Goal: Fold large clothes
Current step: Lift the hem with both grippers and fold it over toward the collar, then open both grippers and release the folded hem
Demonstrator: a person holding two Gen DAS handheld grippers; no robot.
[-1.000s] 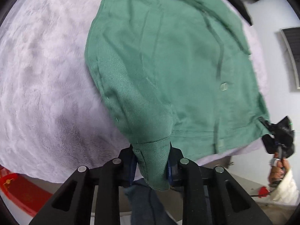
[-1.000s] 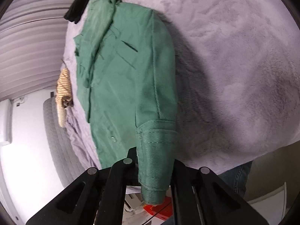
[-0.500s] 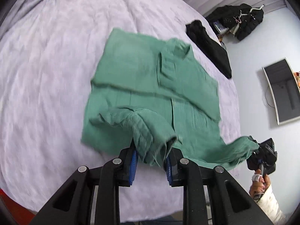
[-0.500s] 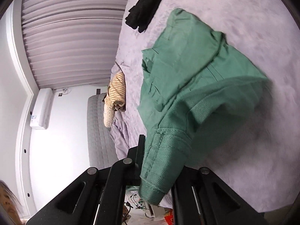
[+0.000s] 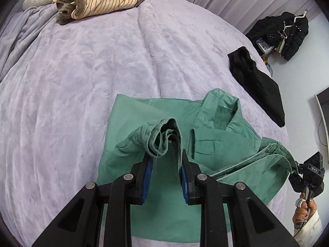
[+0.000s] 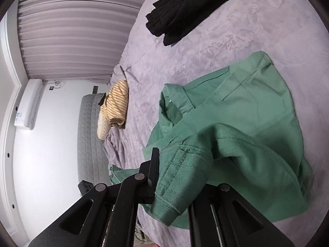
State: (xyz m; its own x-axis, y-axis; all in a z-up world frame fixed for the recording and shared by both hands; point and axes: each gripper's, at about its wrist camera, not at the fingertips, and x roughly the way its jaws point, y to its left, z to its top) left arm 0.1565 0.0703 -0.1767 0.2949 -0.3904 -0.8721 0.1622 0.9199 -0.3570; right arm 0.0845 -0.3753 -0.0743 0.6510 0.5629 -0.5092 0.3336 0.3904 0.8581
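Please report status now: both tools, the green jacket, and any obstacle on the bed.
Left tool shut on green jacket hem; right tool shut on the other corner. Jacket half folded toward collar. Black garment beside it, not touching.

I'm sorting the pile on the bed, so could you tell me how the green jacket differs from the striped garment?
The green jacket is plain green; the striped garment is cream with dark stripes. The green jacket lies partly folded, its hem lifted by the left gripper and right gripper; the striped garment sits bunched and untouched near the far end. Both rest on the lilac blanket.
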